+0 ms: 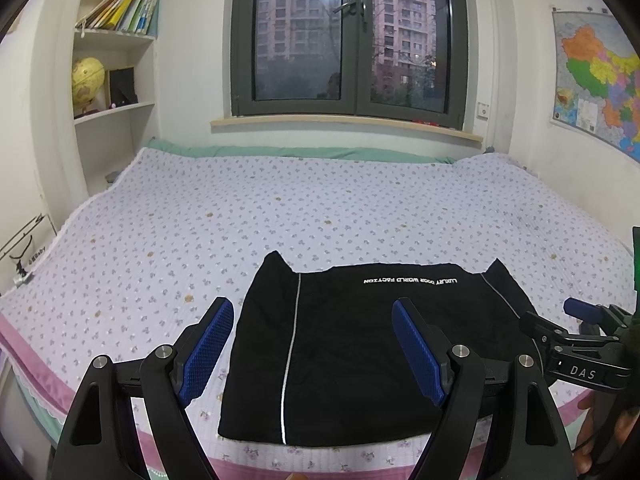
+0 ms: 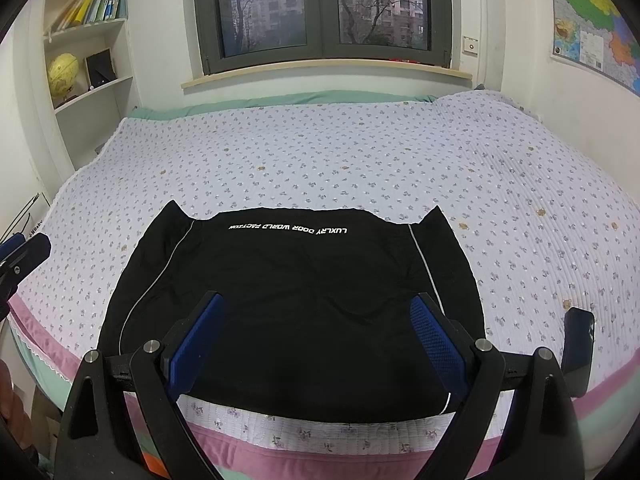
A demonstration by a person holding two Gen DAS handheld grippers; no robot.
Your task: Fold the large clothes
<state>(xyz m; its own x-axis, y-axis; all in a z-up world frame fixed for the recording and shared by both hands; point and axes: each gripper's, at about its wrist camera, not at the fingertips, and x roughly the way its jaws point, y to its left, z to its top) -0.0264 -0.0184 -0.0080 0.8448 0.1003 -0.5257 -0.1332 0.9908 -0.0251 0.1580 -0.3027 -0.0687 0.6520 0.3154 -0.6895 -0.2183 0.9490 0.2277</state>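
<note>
1. Black fabric with white piping: a folded jacket (image 2: 288, 312) is laid flat at the near edge of a floral quilted bedspread (image 2: 360, 160).
2. The left gripper (image 1: 312, 344) is held above the jacket's left part, its blue pads (image 1: 208, 344) spread wide, nothing grasped.
3. The right gripper (image 2: 316, 344) is likewise spread apart above the jacket, nothing between its fingers.

Left wrist view: you look from the near bed edge, facing the window (image 1: 348, 36), close over the black garment (image 1: 360, 344).
Right wrist view: same facing, slightly rightward.
Shared: garment, bedspread (image 2: 360, 152), window, bookshelf (image 2: 86, 36).
</note>
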